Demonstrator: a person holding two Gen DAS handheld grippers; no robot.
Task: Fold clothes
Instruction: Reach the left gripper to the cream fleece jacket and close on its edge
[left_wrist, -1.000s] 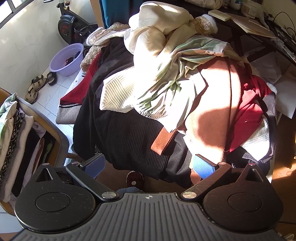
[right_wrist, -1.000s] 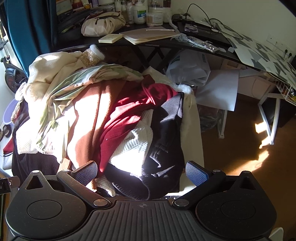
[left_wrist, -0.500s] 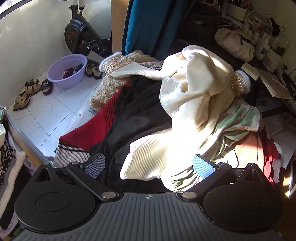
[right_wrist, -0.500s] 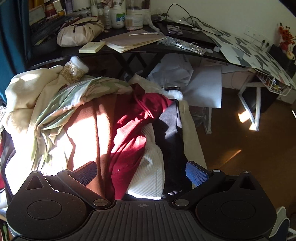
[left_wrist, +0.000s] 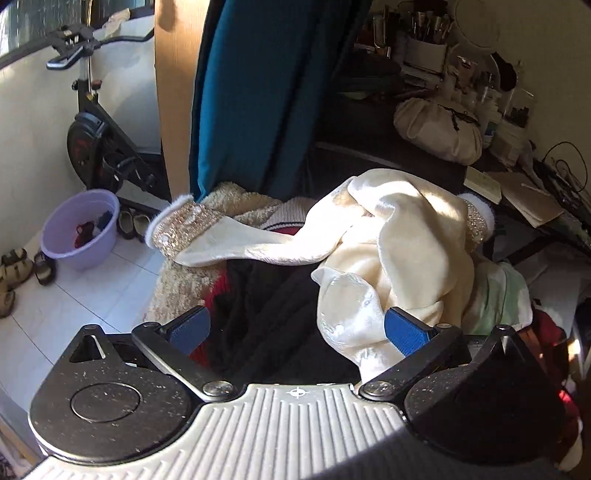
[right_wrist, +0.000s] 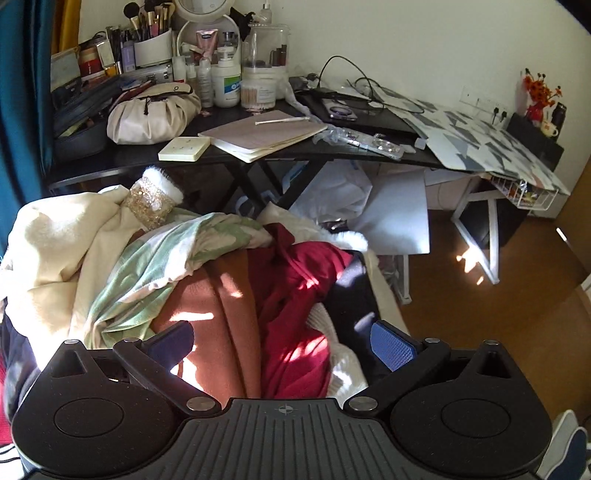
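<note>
Cream velvet garment (left_wrist: 399, 236): pale ivory, cuffs (left_wrist: 184, 229) gold-sequinned with white fur trim. Below it, black ribbed knit (left_wrist: 273, 317); red knit (left_wrist: 218, 291) at its left edge. Teal curtain (left_wrist: 251, 92), upper centre. Lilac plastic basin (left_wrist: 74, 229), left, on white floor tiles (left_wrist: 74, 317).

Right wrist view, centre: rust-brown cloth (right_wrist: 221, 306) beside crimson garment (right_wrist: 295, 295); pale green-and-white patterned fabric (right_wrist: 155, 273) to its left. Black desk (right_wrist: 147, 155), upper frame. Grey-and-white patchwork sheet (right_wrist: 480, 136), upper right. Finger pads (right_wrist: 393, 350) blue, textured.
</note>
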